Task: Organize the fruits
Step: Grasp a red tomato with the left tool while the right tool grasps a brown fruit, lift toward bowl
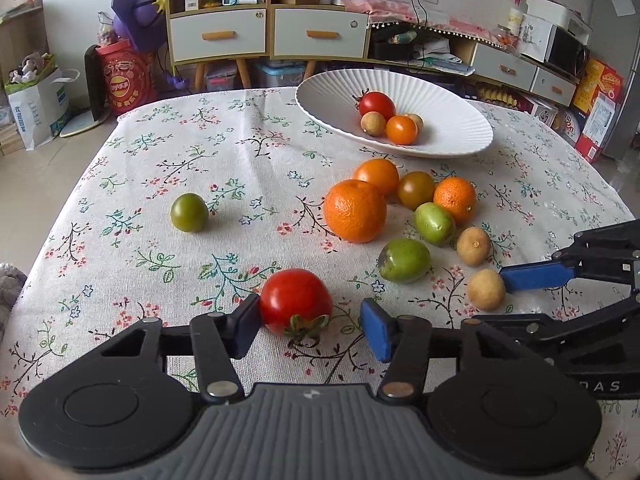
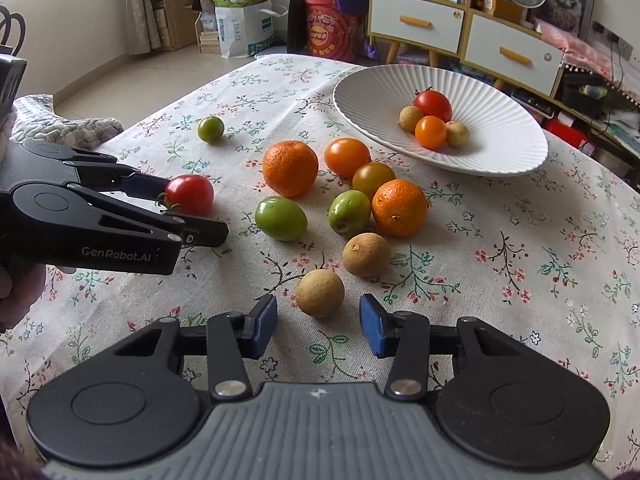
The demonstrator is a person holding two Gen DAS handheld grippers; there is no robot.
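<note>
My table, draped in a pale cloth printed with small flowers and twigs (image 1: 168, 184), fills most of both views. On it, in the upper right of each frame, sits the wide white ribbed plate (image 1: 440, 100), holding a red tomato, a small orange tomato and two tan round fruits. Below the plate, right of centre, a cluster lies on the cloth: a big orange mandarin (image 1: 355, 210), a smaller mandarin, an orange tomato, a brownish tomato, two green oval fruits and a tan longan. A lone small green tomato (image 1: 189, 212) sits apart at centre left.

My left gripper (image 1: 310, 328), at the bottom of its own view, has its blue-padded jaws apart around a glossy red tomato with a green calyx (image 1: 296, 300); the left pad touches the skin, while the right pad stands clear of it.

My right gripper (image 2: 318, 326) likewise stands with jaws apart, either side of a tan round longan (image 2: 320, 293), neither pad pressing it.
</note>
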